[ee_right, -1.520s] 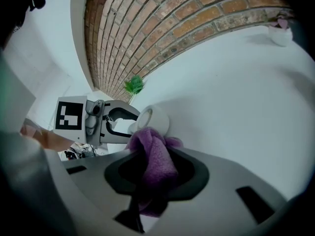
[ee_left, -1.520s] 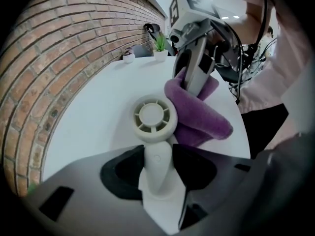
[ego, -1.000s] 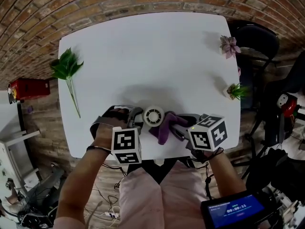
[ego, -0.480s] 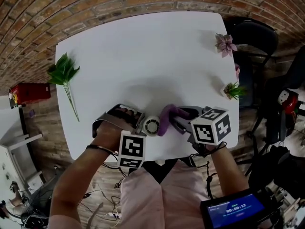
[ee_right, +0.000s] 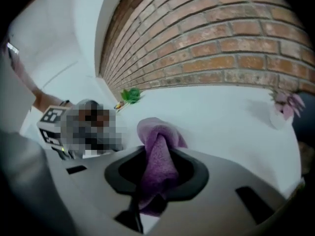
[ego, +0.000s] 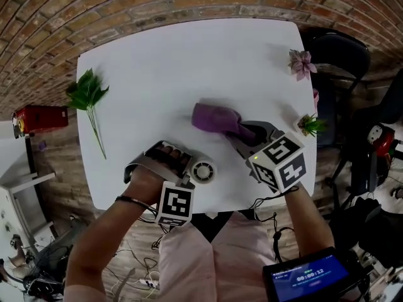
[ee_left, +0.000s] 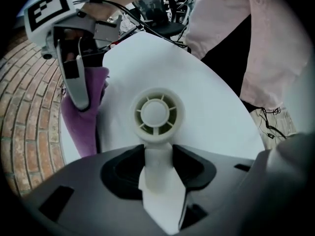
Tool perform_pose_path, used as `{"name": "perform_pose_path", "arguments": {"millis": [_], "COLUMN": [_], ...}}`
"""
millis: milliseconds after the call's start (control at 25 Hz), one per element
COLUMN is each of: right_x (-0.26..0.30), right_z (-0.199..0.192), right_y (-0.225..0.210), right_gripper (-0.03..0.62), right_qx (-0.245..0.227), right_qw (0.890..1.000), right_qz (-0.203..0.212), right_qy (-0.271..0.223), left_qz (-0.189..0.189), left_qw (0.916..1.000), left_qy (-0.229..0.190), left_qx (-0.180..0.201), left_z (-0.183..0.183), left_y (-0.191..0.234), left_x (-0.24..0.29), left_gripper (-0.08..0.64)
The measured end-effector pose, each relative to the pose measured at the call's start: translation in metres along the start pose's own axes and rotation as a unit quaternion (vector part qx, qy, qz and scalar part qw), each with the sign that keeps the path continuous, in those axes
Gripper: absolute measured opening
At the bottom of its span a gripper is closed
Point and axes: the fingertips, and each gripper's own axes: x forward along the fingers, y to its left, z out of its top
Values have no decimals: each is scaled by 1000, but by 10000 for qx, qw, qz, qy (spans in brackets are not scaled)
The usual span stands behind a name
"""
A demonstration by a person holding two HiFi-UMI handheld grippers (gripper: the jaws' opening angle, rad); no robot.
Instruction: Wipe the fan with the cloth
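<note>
Left tool (ego: 191,168) clamped on the white handle of the fan (ego: 203,171); right tool (ego: 242,133) shut on the purple cloth (ego: 214,118).
The left hand (ego: 148,181) aims its tool steeply down near the front edge of the white worktop (ego: 176,61). The right tool slants downward, its cloth apart from the fan, farther in. A green sprig (ego: 88,90) lies at the left edge, and a brick wall (ego: 126,5) stands behind.

I list a fan (ee_left: 155,113) of smooth, off-white matt plastic, a cloth (ego: 214,119) of purple, fuzzy towel-like fabric, a table (ego: 164,61) with a smooth matt white top, and a wall (ee_right: 221,43) of rough brick.
</note>
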Motion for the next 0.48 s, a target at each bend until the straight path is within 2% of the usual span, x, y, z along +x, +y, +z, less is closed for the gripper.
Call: {"name": "perform_pose_path", "arguments": {"millis": [80, 120, 240, 360, 480], "right_x": [14, 20, 33, 35, 33], "right_z": [-7, -13, -31, -41, -44], "right_y": [17, 26, 53, 69, 77], "right_gripper": [97, 97, 97, 97, 95], "right_qx": [-1047, -1639, -3101, -3988, -4800], "right_qw": [9937, 9842, 9415, 8994, 8511], "right_qz": [82, 170, 715, 1336, 1805], "right_qy": [401, 642, 1108, 1192, 1123], "left_qz": [67, 95, 155, 228, 296], "left_qw": [10000, 9999, 9998, 9996, 9994], "left_qy": [8, 8, 3, -12, -21], "left_qx": [28, 43, 83, 134, 159], "left_z": [0, 0, 1, 1, 0], "left_y": [0, 0, 0, 1, 3], "left_x": [0, 0, 0, -1, -2], "left_gripper": [188, 189, 189, 189, 187]}}
